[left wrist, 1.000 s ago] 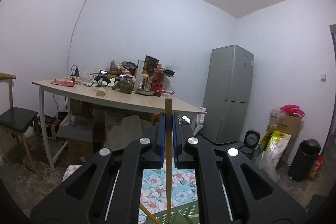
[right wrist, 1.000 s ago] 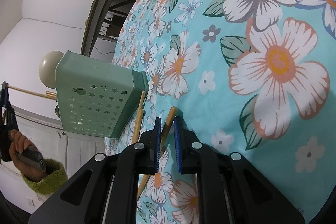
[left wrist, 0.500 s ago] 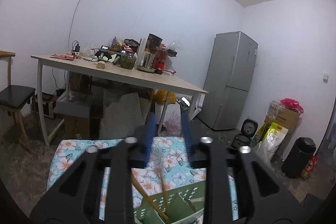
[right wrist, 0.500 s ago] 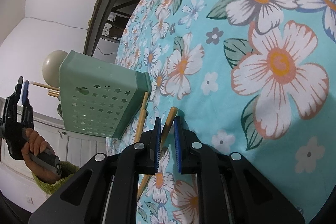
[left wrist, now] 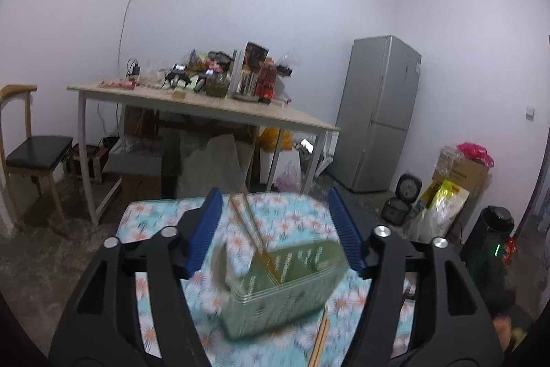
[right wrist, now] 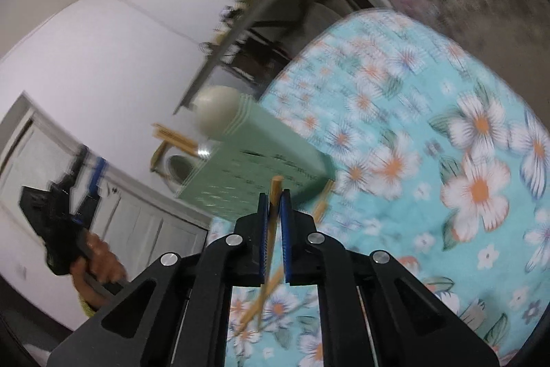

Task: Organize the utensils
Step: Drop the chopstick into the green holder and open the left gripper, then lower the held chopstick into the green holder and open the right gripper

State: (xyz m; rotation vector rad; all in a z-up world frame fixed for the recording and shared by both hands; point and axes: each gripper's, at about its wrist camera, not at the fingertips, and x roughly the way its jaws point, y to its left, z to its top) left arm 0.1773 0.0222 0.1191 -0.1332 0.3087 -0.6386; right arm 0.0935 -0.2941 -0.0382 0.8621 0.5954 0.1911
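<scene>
The left gripper (left wrist: 275,229) hangs over the green utensil holder (left wrist: 285,284), its blue-padded fingers (left wrist: 202,229) spreading with nothing between them. That reads as a release made directly above the open top, so that whatever is let go falls in and stands upright. Several wooden chopsticks (left wrist: 249,229) already lean in one compartment, tips down, and a pale spoon (left wrist: 220,263) stands in the compartment beside them; the dividers look meant to keep each kind apart. The holder sits on the floral tablecloth (left wrist: 165,215) covering the tabletop, and one loose chopstick (left wrist: 319,339) lies just beside its near wall, not yet sorted. Further right, the right gripper (right wrist: 274,229) has its fingers pressed together on a single wooden chopstick (right wrist: 275,195), pinched near its upper end so the long remainder hangs below the fingers. Holding it high on the shaft probably leaves the lower end free to go first into the holder (right wrist: 261,167), which stands just ahead. In this view the person's hand (right wrist: 99,267) grips the other tool's handle off to the side.
</scene>
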